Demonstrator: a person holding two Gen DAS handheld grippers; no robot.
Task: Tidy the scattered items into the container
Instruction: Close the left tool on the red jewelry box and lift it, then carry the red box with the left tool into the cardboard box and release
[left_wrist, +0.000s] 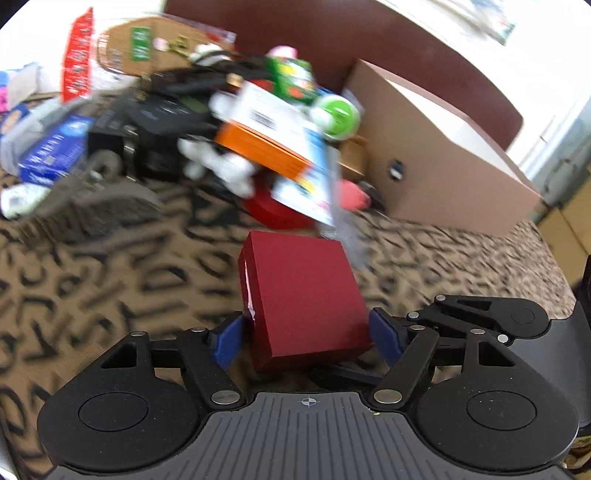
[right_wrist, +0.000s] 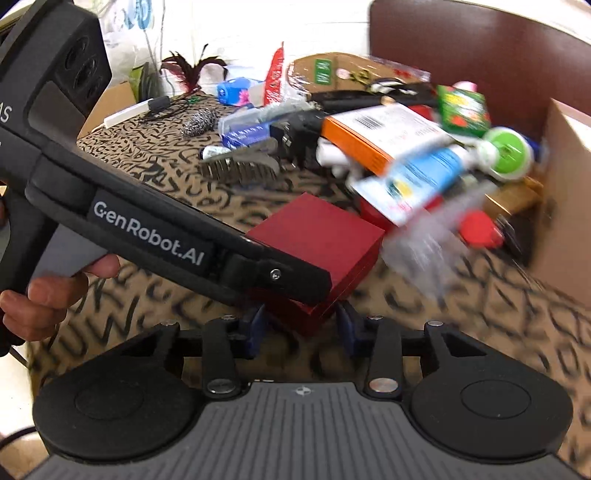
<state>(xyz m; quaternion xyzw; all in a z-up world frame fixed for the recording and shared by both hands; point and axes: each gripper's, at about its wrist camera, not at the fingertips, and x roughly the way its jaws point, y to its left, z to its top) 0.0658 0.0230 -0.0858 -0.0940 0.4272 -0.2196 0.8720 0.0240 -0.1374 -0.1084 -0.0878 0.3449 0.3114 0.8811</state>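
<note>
A dark red box (left_wrist: 303, 295) sits between the blue pads of my left gripper (left_wrist: 306, 332), which is shut on it above the patterned cloth. In the right wrist view the same red box (right_wrist: 325, 236) lies under the left gripper's black body (right_wrist: 177, 236), and one corner of it reaches between the pads of my right gripper (right_wrist: 301, 325), whose jaws stand apart with no clear contact. The cardboard container (left_wrist: 443, 158) stands at the right, beyond the box; it also shows in the right wrist view (right_wrist: 565, 192).
A blurred pile of items fills the back: an orange and white packet (left_wrist: 269, 140), a green-capped bottle (left_wrist: 336, 114), a blue packet (left_wrist: 51, 151), a wire brush (right_wrist: 240, 166), a steel scourer (right_wrist: 199, 122). A brown chair back (left_wrist: 369, 40) stands behind.
</note>
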